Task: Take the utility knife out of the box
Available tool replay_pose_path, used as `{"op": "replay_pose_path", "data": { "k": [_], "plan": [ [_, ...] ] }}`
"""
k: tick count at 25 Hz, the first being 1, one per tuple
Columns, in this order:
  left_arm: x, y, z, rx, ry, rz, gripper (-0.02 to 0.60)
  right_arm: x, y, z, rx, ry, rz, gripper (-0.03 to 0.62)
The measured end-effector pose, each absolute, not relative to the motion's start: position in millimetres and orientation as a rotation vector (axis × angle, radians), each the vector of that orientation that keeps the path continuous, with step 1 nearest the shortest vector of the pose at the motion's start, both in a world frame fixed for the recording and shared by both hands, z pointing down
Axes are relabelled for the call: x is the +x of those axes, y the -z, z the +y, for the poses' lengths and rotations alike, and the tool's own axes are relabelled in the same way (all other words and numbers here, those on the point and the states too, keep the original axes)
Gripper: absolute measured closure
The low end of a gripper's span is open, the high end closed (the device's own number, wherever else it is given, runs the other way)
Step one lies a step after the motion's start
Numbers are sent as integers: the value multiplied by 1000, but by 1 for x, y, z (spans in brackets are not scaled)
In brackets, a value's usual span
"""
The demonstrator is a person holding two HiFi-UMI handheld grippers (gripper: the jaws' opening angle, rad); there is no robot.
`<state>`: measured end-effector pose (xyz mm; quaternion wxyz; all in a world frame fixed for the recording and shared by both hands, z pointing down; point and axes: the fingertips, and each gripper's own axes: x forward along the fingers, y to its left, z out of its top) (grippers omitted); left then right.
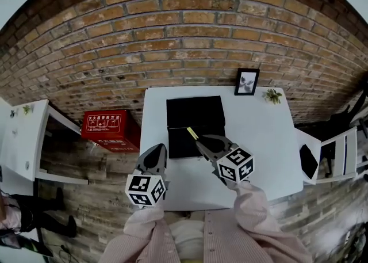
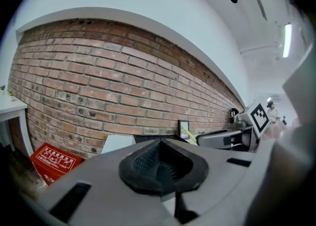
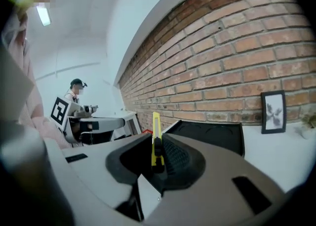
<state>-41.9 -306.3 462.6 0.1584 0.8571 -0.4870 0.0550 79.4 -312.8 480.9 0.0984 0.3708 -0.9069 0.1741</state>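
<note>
An open black box [image 1: 194, 112] lies on the white table [image 1: 270, 141], its lid raised toward the brick wall. My right gripper [image 1: 201, 140] hangs above the box's front part, shut on a yellow utility knife [image 1: 192, 133] whose tip sticks out past the jaws. In the right gripper view the knife [image 3: 156, 141] stands upright between the pads, with the box [image 3: 212, 133] behind it. My left gripper [image 1: 159, 151] hovers at the box's left front corner. Its pads [image 2: 148, 163] meet with nothing between them. The left gripper view shows the right gripper [image 2: 222, 138] holding the knife [image 2: 186, 133].
A framed picture [image 1: 246, 81] and a small plant [image 1: 272, 95] stand at the table's back right. A red box [image 1: 110, 128] sits on the floor to the left by a white shelf [image 1: 23, 141]. A white chair [image 1: 339, 155] stands to the right.
</note>
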Motion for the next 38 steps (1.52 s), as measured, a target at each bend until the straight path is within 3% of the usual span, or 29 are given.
{"op": "replay_pose_path", "data": {
  "k": [38],
  "plan": [
    [-73, -346, -292, 2615, -10, -1612, 589, 180, -338, -277, 1775, -263, -2892, 528]
  ]
}}
